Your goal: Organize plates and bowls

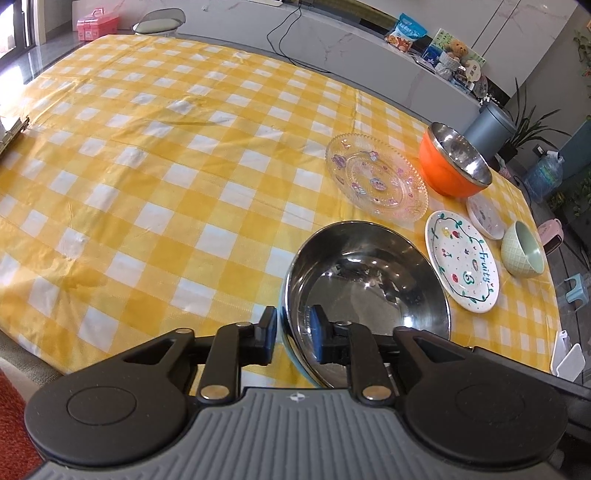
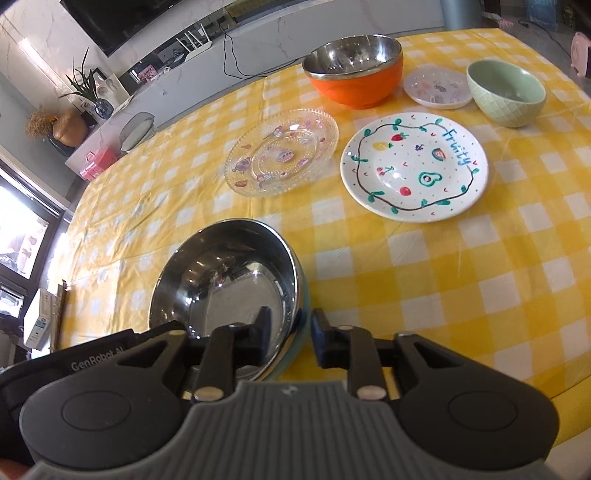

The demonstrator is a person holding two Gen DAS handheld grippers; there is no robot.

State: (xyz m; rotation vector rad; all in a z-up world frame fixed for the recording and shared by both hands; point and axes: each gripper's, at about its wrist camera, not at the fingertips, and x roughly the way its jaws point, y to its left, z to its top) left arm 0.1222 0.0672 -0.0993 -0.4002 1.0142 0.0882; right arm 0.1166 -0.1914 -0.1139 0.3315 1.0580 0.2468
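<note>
A steel bowl with a pale blue outside (image 1: pixel 365 280) (image 2: pixel 229 273) sits tilted at the near table edge. My left gripper (image 1: pixel 293 326) straddles its left rim, one finger inside, one outside. My right gripper (image 2: pixel 290 326) straddles its right rim the same way. Beyond lie a clear glass plate (image 1: pixel 376 177) (image 2: pixel 282 151), a white "Fruity" plate (image 1: pixel 461 258) (image 2: pixel 413 166), an orange steel-lined bowl (image 1: pixel 452 158) (image 2: pixel 354 70), a small pink-patterned plate (image 1: pixel 485 216) (image 2: pixel 437 88) and a green bowl (image 1: pixel 522 249) (image 2: pixel 506 92).
A yellow checked cloth (image 1: pixel 166 177) covers the table. A clipboard (image 1: pixel 11 133) lies at its far left edge. A white counter (image 1: pixel 332 33) with packages runs behind the table. A grey bin (image 1: pixel 489 127) stands beyond the orange bowl.
</note>
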